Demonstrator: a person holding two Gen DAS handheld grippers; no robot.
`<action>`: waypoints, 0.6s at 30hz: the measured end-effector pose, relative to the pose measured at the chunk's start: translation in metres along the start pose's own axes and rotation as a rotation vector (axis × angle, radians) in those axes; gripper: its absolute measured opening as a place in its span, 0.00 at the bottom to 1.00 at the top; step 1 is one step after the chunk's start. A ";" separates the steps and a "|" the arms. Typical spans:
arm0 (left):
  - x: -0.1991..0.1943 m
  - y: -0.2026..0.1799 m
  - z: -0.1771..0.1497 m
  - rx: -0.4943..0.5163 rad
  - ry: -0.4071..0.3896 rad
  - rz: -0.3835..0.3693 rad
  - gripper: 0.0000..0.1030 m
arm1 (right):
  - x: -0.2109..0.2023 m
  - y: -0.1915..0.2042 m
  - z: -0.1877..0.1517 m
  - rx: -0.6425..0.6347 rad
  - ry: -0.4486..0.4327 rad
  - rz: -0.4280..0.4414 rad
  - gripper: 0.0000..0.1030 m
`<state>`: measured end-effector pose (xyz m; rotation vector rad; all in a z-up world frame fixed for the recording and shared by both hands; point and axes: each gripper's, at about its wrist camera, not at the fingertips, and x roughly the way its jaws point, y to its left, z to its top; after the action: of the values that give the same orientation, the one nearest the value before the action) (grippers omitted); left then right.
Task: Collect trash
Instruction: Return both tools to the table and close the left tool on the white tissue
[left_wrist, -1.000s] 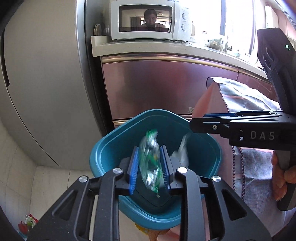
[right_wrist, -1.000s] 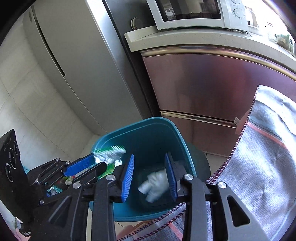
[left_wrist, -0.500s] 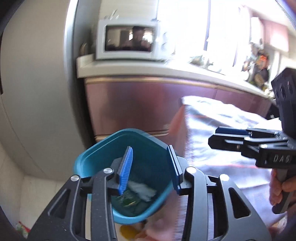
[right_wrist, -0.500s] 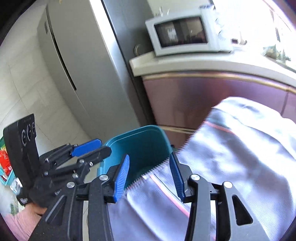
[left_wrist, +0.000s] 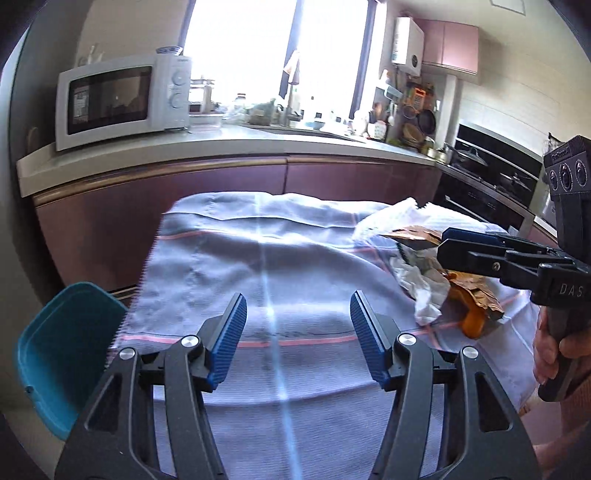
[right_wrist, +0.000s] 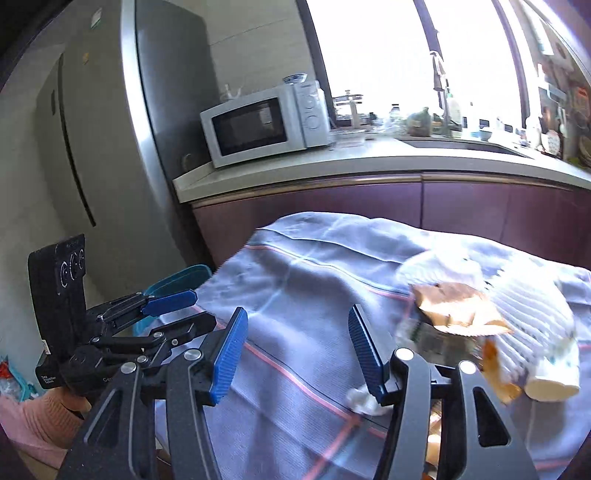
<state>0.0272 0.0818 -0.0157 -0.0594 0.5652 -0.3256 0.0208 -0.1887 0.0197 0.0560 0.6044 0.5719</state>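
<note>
My left gripper (left_wrist: 297, 325) hovers over the light blue tablecloth (left_wrist: 258, 266), its jaws opening and nothing between them. The teal bin (left_wrist: 55, 350) stands on the floor at the table's left end. A pile of trash lies at the right: white crumpled paper (left_wrist: 421, 288), brown paper (left_wrist: 476, 295) and an orange piece (left_wrist: 469, 325). My right gripper (right_wrist: 295, 339) also hangs above the cloth, its jaws opening and empty. Ahead of it lie a brown wrapper (right_wrist: 454, 306), a white ribbed sheet (right_wrist: 524, 306) and a small white wad (right_wrist: 364, 398).
A kitchen counter (left_wrist: 221, 144) with a white microwave (left_wrist: 122, 96) runs behind the table, above maroon cabinets (right_wrist: 332, 206). A grey fridge (right_wrist: 110, 147) stands at the left. A stove (left_wrist: 509, 173) is at the far right. A hand (left_wrist: 550, 350) holds the right gripper's handle.
Both grippers let their trash drop into the teal bin, opened wider and swung right from the bin to above the table.
</note>
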 end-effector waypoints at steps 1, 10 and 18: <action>0.007 -0.011 -0.001 0.011 0.012 -0.020 0.56 | -0.007 -0.011 -0.005 0.019 -0.003 -0.025 0.53; 0.056 -0.082 -0.004 0.093 0.120 -0.129 0.56 | -0.047 -0.093 -0.052 0.201 0.015 -0.189 0.54; 0.085 -0.099 0.006 0.118 0.192 -0.155 0.56 | -0.052 -0.110 -0.076 0.266 0.034 -0.205 0.60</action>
<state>0.0699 -0.0394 -0.0403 0.0427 0.7328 -0.5182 -0.0020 -0.3170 -0.0389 0.2321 0.7077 0.2925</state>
